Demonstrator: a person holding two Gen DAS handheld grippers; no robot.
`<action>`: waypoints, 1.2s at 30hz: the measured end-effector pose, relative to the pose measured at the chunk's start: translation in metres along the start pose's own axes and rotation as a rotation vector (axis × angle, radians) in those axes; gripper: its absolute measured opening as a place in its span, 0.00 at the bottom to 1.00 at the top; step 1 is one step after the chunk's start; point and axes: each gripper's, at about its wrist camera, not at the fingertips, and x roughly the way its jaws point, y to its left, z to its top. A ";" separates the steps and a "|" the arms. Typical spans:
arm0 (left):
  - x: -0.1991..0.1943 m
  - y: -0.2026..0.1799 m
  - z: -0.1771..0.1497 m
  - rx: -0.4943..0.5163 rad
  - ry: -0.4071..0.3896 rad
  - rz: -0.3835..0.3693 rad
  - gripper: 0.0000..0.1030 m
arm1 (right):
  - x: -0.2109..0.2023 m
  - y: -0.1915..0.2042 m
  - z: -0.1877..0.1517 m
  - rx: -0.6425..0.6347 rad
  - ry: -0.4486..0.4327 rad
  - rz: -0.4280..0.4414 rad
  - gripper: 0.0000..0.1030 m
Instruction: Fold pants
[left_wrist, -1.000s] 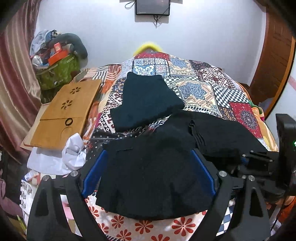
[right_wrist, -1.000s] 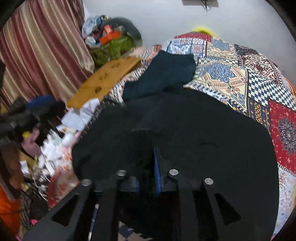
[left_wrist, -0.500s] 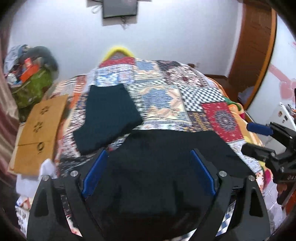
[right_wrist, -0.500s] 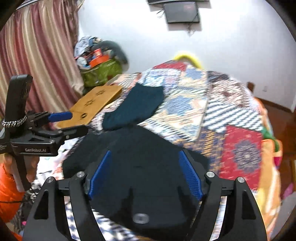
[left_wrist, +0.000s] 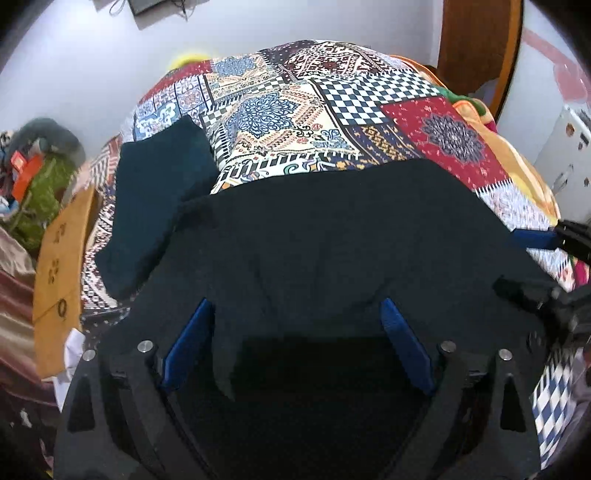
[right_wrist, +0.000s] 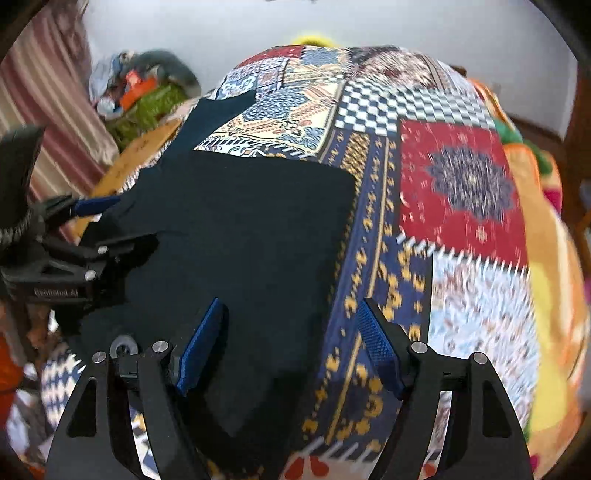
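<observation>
Black pants (left_wrist: 332, 240): spread flat across the near part of the patchwork bedspread (left_wrist: 295, 99), one straight edge toward the red patch.
Left gripper (left_wrist: 295, 343): jaws wide apart, low over the pants, cloth lying between the blue pads, nothing pinched.
Right gripper (right_wrist: 291, 343): jaws wide, straddling the pants' right edge.
Writing: white lettering on the left gripper's body in the right wrist view, too blurred to read.
Dark teal folded garment (left_wrist: 155, 199): beside the pants, far left.
Wooden board (left_wrist: 62, 251): at the bed's left side.

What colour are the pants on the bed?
Black, lying across the patchwork bedspread; pants show best in the left wrist view.
</observation>
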 end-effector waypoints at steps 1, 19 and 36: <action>-0.003 0.000 -0.003 0.004 -0.006 0.002 0.91 | -0.003 -0.003 -0.002 0.011 0.002 0.008 0.69; -0.068 0.079 -0.077 -0.267 -0.092 -0.011 0.98 | -0.062 0.001 -0.016 -0.062 -0.090 -0.122 0.69; -0.052 0.195 -0.189 -0.797 0.061 -0.237 0.98 | -0.006 0.125 0.031 -0.307 -0.085 0.054 0.69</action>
